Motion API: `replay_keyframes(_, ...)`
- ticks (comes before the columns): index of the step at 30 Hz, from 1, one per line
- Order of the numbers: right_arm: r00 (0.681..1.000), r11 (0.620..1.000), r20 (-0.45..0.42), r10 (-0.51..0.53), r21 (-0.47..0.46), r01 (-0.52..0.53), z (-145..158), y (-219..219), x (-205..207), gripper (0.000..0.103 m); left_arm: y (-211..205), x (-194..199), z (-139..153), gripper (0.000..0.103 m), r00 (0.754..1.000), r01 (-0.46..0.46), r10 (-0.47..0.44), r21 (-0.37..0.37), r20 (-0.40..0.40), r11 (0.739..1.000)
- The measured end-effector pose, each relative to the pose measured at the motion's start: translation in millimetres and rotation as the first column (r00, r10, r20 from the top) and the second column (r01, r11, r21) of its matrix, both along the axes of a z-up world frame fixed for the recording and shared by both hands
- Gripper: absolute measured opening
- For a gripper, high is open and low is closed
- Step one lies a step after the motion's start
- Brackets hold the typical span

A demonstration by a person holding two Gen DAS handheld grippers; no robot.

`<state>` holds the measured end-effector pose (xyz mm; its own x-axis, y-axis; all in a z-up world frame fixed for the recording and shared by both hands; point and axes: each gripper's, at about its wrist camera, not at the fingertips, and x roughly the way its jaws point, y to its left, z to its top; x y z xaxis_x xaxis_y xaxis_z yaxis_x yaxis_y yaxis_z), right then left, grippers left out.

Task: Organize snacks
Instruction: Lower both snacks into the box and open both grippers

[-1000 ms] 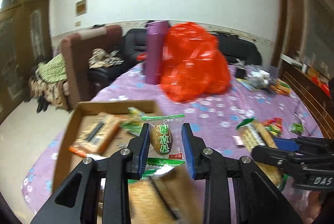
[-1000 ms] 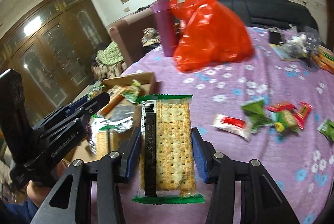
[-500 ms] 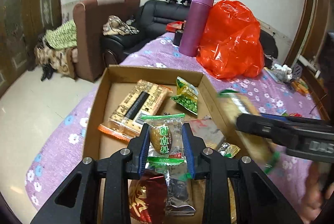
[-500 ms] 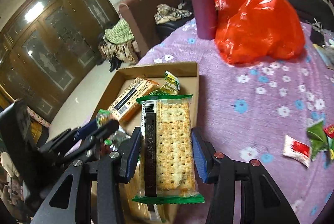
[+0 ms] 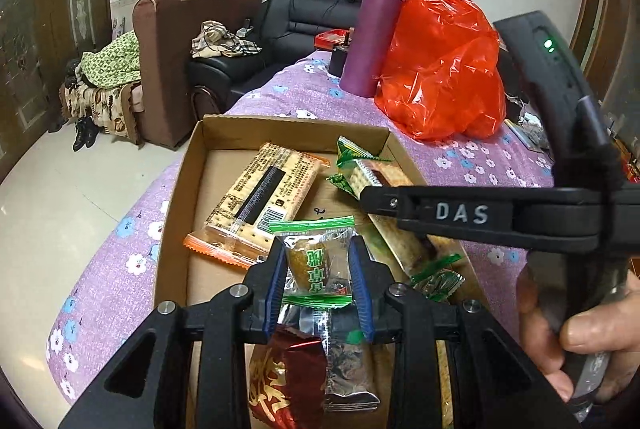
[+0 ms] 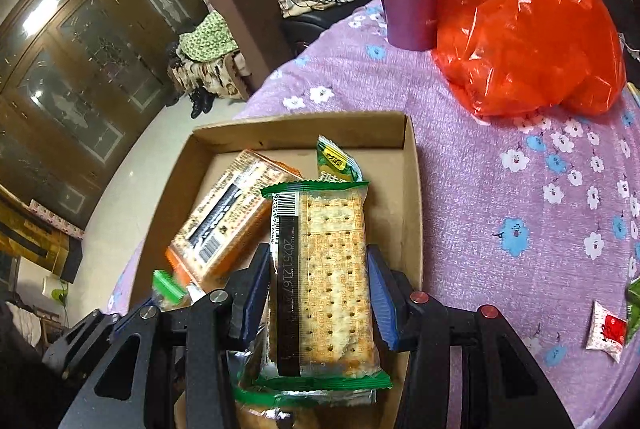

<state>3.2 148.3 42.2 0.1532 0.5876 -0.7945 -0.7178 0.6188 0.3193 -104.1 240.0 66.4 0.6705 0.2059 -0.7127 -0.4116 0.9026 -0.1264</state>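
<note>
**Now both claws hold snacks over the cardboard box**

Nearest in the left wrist view, the left claw pinches a small clear-wrapped snack with green ends, its blue pads pressed on the two sides of the wrapper. Under it lie a dark red foil packet and a silvery one. In the right wrist view, the right claw grips a green-edged cracker pack by its long sides, pads tight against the film, above the near end of the cardboard box.

Further in, an orange-edged cracker pack lies flat on the box floor, with a small green packet by the far right corner.

Both held snacks look light. The crackers are probably stiff but brittle, so holding across the long edges, as now, seems wiser than squeezing the flat faces; the film is likely slippery. The small snack's wrapper is soft and crinkly, best held at its filled middle.

Beyond the box, on the purple flowered worktop, stand a purple bottle and a red plastic bag. A red sachet lies loose on the cloth, well apart from the box.
</note>
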Motion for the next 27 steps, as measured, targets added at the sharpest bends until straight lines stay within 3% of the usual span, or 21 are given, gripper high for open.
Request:
replay_keyframes(12,1.000,1.000,-0.009,0.020,0.018,-0.020,0.2,4.4,-0.9,0.052,1.4,1.9,-0.7,0.030,1.000,-0.002,0.002,-0.006,-0.009,1.000)
replay_keyframes(18,1.000,0.998,0.007,0.019,0.058,-0.020,12.6,-8.6,-5.4,0.052,-1.5,1.2,3.3,0.056,1.000,-0.018,0.018,0.017,0.002,1.000)
replay_keyframes(27,1.000,0.989,0.010,-0.015,0.148,0.014,34.8,-46.8,-4.0,0.053,-14.6,-2.1,15.1,0.057,1.000,-0.019,0.018,0.044,0.021,0.999)
